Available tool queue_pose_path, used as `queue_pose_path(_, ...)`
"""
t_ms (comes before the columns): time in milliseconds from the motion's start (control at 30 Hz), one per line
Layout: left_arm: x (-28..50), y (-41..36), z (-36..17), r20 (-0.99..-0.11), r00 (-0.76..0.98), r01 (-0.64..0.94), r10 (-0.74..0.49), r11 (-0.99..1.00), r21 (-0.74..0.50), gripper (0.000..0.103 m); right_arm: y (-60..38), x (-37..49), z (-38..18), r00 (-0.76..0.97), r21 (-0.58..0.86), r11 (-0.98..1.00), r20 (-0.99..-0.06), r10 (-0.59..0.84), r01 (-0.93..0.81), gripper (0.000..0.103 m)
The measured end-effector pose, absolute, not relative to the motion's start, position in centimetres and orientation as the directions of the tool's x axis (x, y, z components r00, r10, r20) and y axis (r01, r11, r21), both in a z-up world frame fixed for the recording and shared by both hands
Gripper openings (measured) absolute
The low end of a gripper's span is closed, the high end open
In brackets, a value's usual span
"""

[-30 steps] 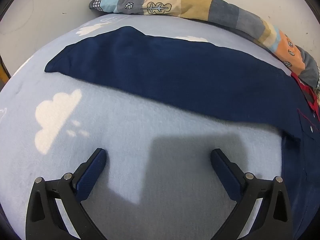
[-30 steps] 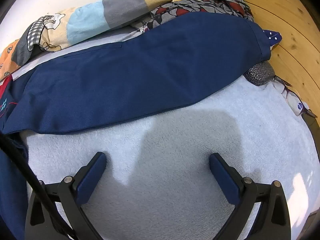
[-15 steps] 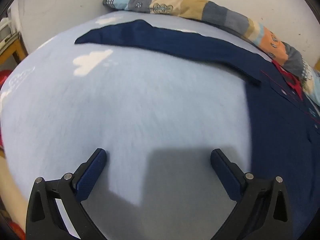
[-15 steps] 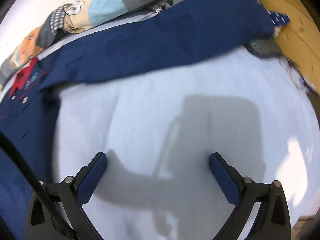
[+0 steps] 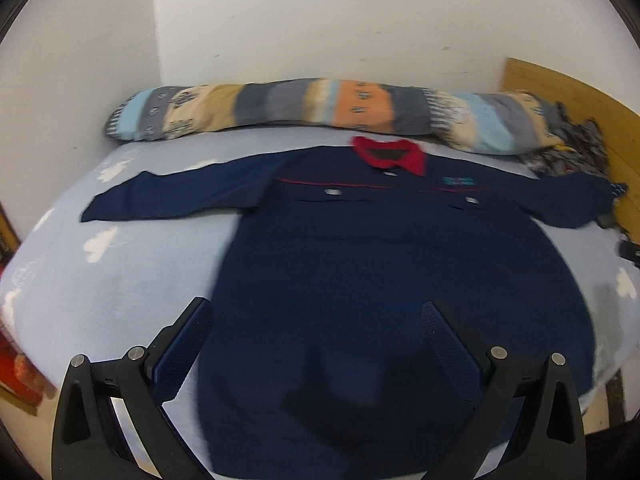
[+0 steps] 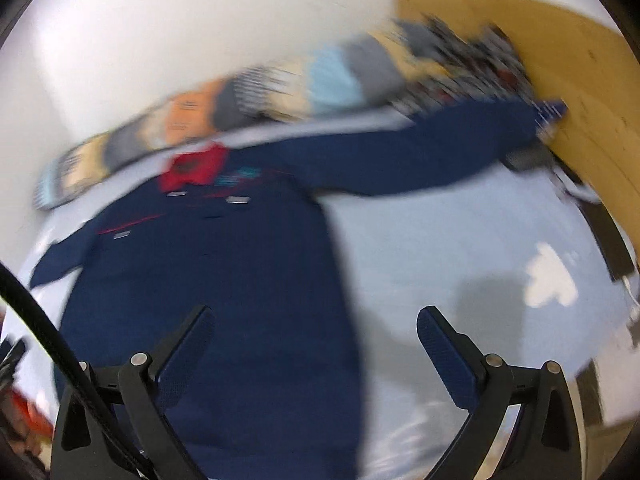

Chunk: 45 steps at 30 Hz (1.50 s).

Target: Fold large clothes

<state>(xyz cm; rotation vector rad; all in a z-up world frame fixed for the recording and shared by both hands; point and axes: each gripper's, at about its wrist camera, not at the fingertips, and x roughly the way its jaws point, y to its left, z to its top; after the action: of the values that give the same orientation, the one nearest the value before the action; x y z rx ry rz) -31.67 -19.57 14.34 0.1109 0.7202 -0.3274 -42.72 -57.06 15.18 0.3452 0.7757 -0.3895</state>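
Left wrist view first: the left tool (image 5: 316, 320) hangs released, its two dark blue fingers (image 5: 446, 344) spread wide with nothing between them, above the lower part of the navy shirt (image 5: 380, 272). That shirt lies flat and face up on the bed (image 5: 120, 280), which wears a pale blue sheet printed with white clouds. Both sleeves stretch out sideways, one toward the white wall (image 5: 280, 20) corner, the other toward the wooden headboard (image 5: 560, 92). The red collar (image 5: 390, 154) points to the long patchwork bolster (image 5: 320, 106) lying along the wall. A thin red line crosses the chest, three pale buttons or snaps show below it, and a small teal badge (image 5: 458, 180) sits beside the collar; its lettering is too blurred to read. A dark patterned cloth (image 5: 572, 148) is bunched at the bolster's far end.

Over to the right wrist view, heavily smeared: the right tool (image 6: 312, 320) is released too, fingers (image 6: 440, 344) apart and gripping nothing. One finger sits over the navy shirt (image 6: 240, 280), the other over bare sheet on the bed (image 6: 460, 240). The red collar (image 6: 196, 166) and teal badge (image 6: 238, 174) show again, still unreadable. One sleeve reaches to the wooden headboard (image 6: 540, 40), its cuff near what may be a small dark object, hard to say through the blur. The patchwork bolster (image 6: 260, 92) runs behind. A black cable (image 6: 44, 328) crosses the lower left corner.
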Motion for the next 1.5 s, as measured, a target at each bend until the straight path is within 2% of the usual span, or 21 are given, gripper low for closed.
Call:
queue_pose_path(167, -32.4, -21.3, 12.2, -0.695, 0.637, 0.35, -0.333, 0.929, -0.124, 0.103, -49.0, -42.0, 15.8, 0.742, 0.195, 0.94, -0.666, -0.082, 0.279, 0.103)
queue_pose_path(267, -32.1, -20.4, 12.2, -0.692, 0.656, 0.324, -0.303, 0.94, -0.105, 0.103, -44.9, -41.3, 15.3, 0.758, 0.167, 0.97, -0.651, -0.026, 0.176, 0.103)
queue_pose_path(400, -31.6, -19.1, 12.2, -0.686, 0.666, 0.289, -0.292, 0.949, -0.124, 0.103, -43.0, -40.9, 14.7, 0.751, 0.097, 0.987, -0.66, -0.031, 0.126, 0.103)
queue_pose_path(533, -30.9, -18.9, 11.8, -0.708, 0.632, 0.277, -0.314, 0.945, -0.172, 0.103, -43.6, -40.5, 14.0, 0.732, 0.143, 0.982, -0.681, 0.007, 0.124, 0.103)
queue_pose_path(700, -31.3, -19.6, 12.1, -0.694, 0.667, 0.283, -0.272, 0.954, -0.102, 0.103, -44.6, -41.0, 13.4, 0.722, 0.227, 0.965, -0.689, 0.067, 0.128, 0.103)
queue_pose_path(1033, -32.8, -20.8, 13.1, -0.633, 0.742, 0.32, -0.221, 0.946, 0.045, 0.103, -44.6, -40.9, 14.1, 0.724, 0.232, 0.964, -0.687, 0.069, 0.128, 0.103)
queue_pose_path(1500, -33.9, -21.0, 13.6, -0.575, 0.794, 0.32, -0.197, 0.94, 0.119, 0.103, -44.2, -41.3, 13.6, 0.719, 0.211, 0.97, -0.693, 0.06, 0.122, 0.103)
